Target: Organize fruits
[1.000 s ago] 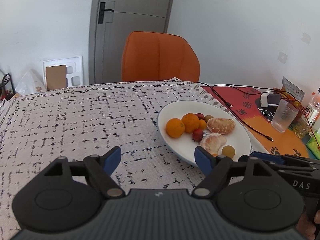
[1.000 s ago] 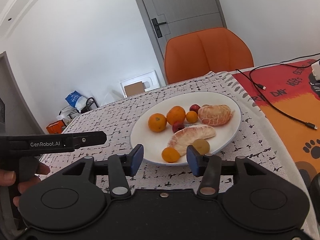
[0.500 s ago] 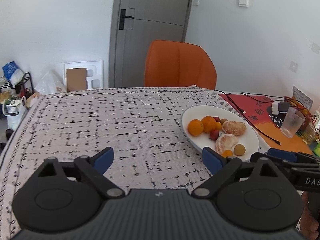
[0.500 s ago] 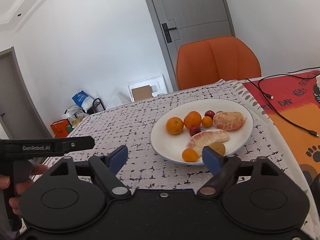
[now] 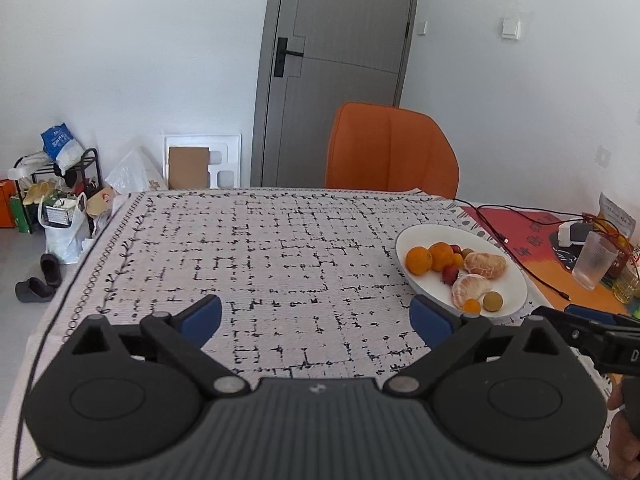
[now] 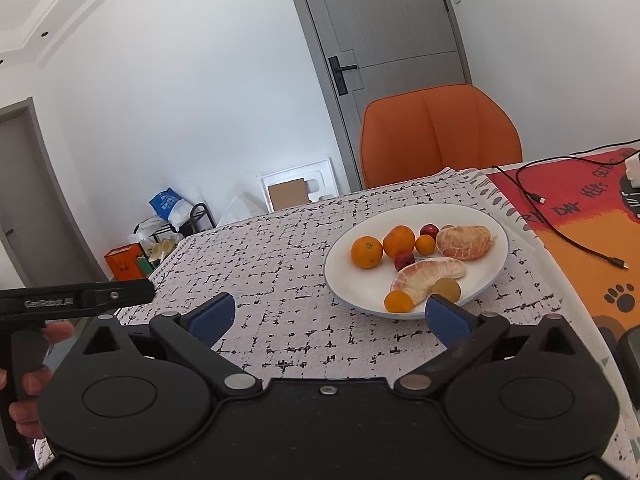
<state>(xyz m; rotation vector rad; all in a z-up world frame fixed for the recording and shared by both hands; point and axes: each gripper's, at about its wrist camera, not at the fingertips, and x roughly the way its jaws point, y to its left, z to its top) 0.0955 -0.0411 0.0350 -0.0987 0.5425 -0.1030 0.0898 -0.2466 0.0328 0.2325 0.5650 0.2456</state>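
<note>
Both grippers have pulled back from the round white plate [image 6: 416,216] of fruit, now right of centre. The left gripper [image 5: 316,318] and right gripper [image 6: 330,314] gape wide, empty.

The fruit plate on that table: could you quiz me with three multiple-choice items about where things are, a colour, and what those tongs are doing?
1. Where does the fruit lie?
A. On the white plate
B. On the orange chair
C. On the floor

2. What colour are the pads on the fingertips of the tongs?
A. Red
B. Blue
C. Yellow

3. What state are the right tongs in?
A. Shut on an orange
B. Open, holding nothing
C. Shut on the plate's rim

Answers:
1 A: the oranges and peeled citrus pieces all sit inside the plate.
2 B: both pads show blue in either wrist view.
3 B: the fingers stand wide apart over the patterned tablecloth, nothing between them; the left tongs look the same.
</note>
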